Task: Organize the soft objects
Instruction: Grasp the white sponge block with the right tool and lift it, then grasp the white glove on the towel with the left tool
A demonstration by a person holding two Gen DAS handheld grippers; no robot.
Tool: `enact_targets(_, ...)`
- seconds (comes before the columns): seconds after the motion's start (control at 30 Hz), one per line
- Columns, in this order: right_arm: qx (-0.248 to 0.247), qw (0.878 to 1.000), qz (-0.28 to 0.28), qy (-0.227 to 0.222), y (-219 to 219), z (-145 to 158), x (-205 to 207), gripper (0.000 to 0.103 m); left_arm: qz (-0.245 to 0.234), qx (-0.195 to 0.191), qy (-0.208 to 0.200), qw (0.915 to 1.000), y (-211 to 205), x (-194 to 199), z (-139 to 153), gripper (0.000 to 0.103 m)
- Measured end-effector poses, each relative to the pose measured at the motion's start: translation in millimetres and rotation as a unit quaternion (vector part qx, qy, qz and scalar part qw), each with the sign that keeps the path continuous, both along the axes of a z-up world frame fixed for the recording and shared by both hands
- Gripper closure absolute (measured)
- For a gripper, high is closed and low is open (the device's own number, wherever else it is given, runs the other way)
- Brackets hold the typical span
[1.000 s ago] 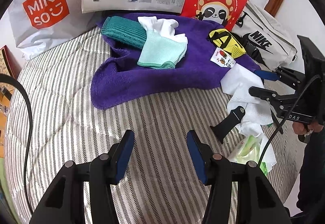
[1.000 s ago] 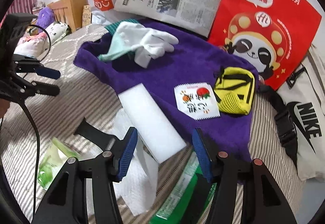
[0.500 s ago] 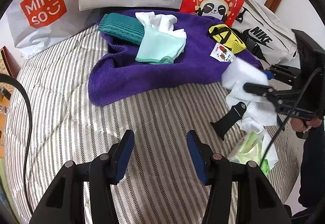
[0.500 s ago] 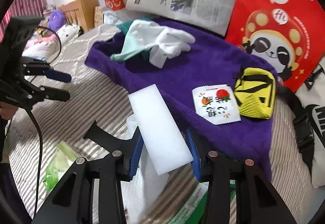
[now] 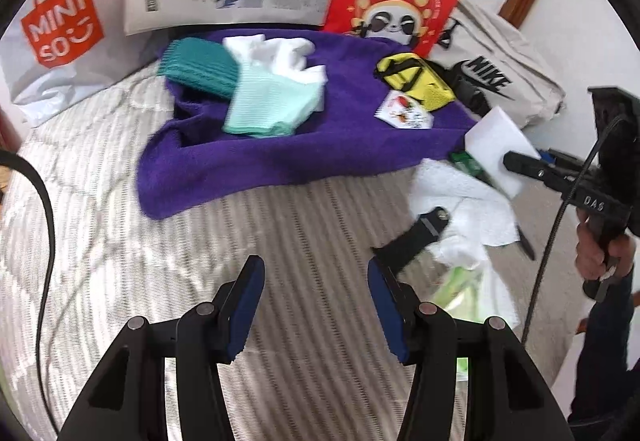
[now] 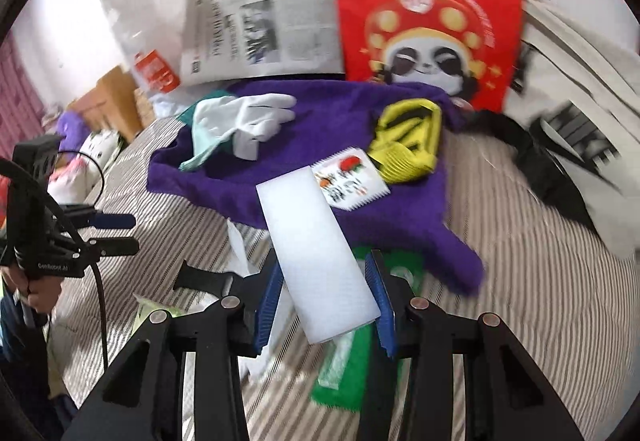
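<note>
The right tongs [image 6: 326, 305] are clenching a white sponge block [image 6: 320, 253], its far end reaching toward twelve o'clock over the near edge of the purple towel [image 6: 320, 129] and partly covering a small printed packet [image 6: 352, 183]. The left tongs [image 5: 316, 307] are hanging released over the striped bed [image 5: 120, 201], nothing between their blue pads [image 5: 250, 305]. On the towel, a green cloth [image 5: 272, 107] and a white glove [image 5: 276, 53] are lying at eleven o'clock in the left view, a yellow pouch [image 5: 416, 81] at one o'clock, and crumpled white tissue [image 5: 464, 201] is sitting at three o'clock on the bed.
</note>
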State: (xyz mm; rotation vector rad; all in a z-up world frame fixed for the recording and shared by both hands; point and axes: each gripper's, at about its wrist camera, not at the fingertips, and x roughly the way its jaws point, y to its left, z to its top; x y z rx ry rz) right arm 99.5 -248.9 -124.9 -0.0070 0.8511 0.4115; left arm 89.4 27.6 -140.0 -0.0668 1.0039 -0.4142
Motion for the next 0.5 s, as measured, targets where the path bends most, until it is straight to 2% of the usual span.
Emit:
enact_targets(0.13,0.015,0.999,-0.034,0.005,-17,-2,-17,0.061,-0.026,0.000,-0.014,0.9996,-19,0,3,0.051)
enact_targets(0.2,0.020,0.998,-0.051,0.010,-25,-4,-26,0.061,-0.039,0.012,-0.022,0.9989,-29,1,2,0.052)
enact_targets(0.3,0.025,0.997,-0.071,0.010,-34,-6,-38,0.061,-0.075,0.051,-0.043,0.9950,-49,3,0,0.052)
enact_targets(0.37,0.031,0.996,-0.077,0.009,-39,-7,-45,0.061,-0.107,0.091,-0.058,0.9883,-62,5,-5,0.052)
enact_targets(0.5,0.023,0.996,-0.089,0.002,-44,-6,-56,0.061,-0.156,0.141,-0.069,0.9751,-81,8,-16,0.052)
